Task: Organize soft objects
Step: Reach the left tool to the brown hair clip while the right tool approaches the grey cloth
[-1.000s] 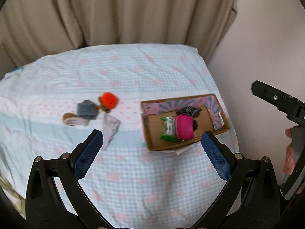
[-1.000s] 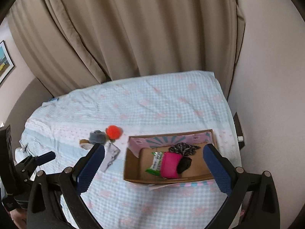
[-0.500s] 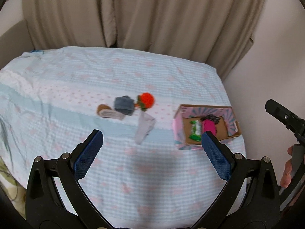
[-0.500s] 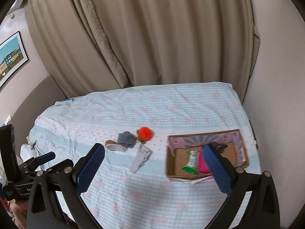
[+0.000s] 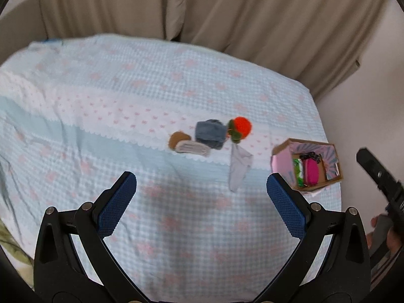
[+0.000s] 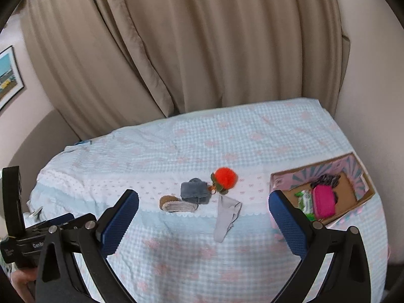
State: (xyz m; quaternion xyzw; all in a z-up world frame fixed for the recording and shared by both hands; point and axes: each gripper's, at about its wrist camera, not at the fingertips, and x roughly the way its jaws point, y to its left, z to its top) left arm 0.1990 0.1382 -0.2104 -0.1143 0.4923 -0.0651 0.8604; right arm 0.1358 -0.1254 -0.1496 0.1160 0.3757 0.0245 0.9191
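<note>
Loose soft items lie mid-bed: an orange pompom [image 5: 242,126] [image 6: 224,176], a folded blue-grey cloth [image 5: 210,133] [image 6: 195,191], a brown-and-beige sock [image 5: 185,144] [image 6: 175,204] and a pale grey sock [image 5: 238,168] [image 6: 226,217]. A cardboard box [image 5: 333,156] [image 6: 363,194] at the bed's right edge holds a pink pouch [image 5: 311,171] [image 6: 323,200], a green packet and a dark item. My left gripper [image 5: 201,203] is open and empty above the bed. My right gripper [image 6: 203,223] is open and empty, also held high.
The bed has a light blue checked cover [image 5: 126,96] [image 6: 252,141]. Beige curtains [image 6: 202,50] hang behind it. A wall [image 5: 366,101] runs along the right side. A framed picture [image 6: 7,75] hangs at the left.
Both views have swung left: the box has slid toward the right edge of each view, and the loose items now sit nearer the centre. Both grippers stay open.
</note>
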